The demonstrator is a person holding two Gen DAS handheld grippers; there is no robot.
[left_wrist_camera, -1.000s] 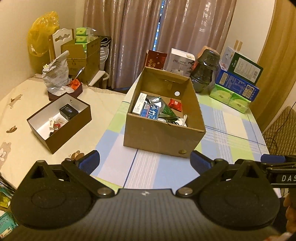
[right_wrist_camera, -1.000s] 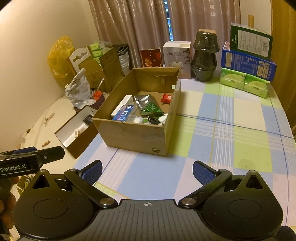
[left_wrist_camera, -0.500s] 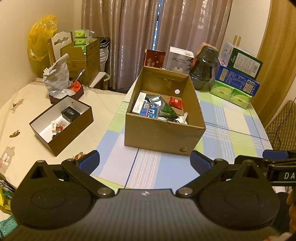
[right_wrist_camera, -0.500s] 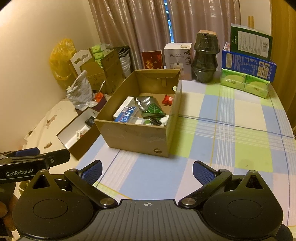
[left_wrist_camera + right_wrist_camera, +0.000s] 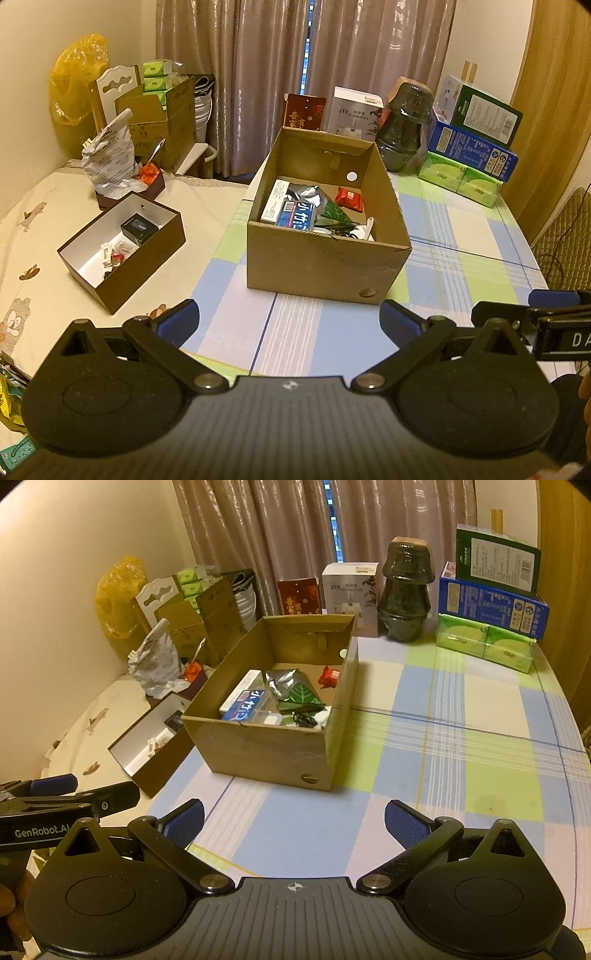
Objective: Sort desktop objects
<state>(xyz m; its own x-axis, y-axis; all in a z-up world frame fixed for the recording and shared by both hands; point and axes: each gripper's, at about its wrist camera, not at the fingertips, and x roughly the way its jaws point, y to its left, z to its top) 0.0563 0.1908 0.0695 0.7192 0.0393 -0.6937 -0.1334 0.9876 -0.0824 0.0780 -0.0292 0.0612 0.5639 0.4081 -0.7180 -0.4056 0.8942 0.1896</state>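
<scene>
Open brown cardboard box mid-desk on checked cloth — holds blue packet, silver foil pouch, green leaf sachet, red wrapper. Left gripper, right gripper — jaws spread wide, empty, short of box.

Both my cameras sit low behind their tools, facing forward across the desk toward the curtains. My left view looks from slightly left, my right from the right; both share the nearby cardboard box.
</scene>
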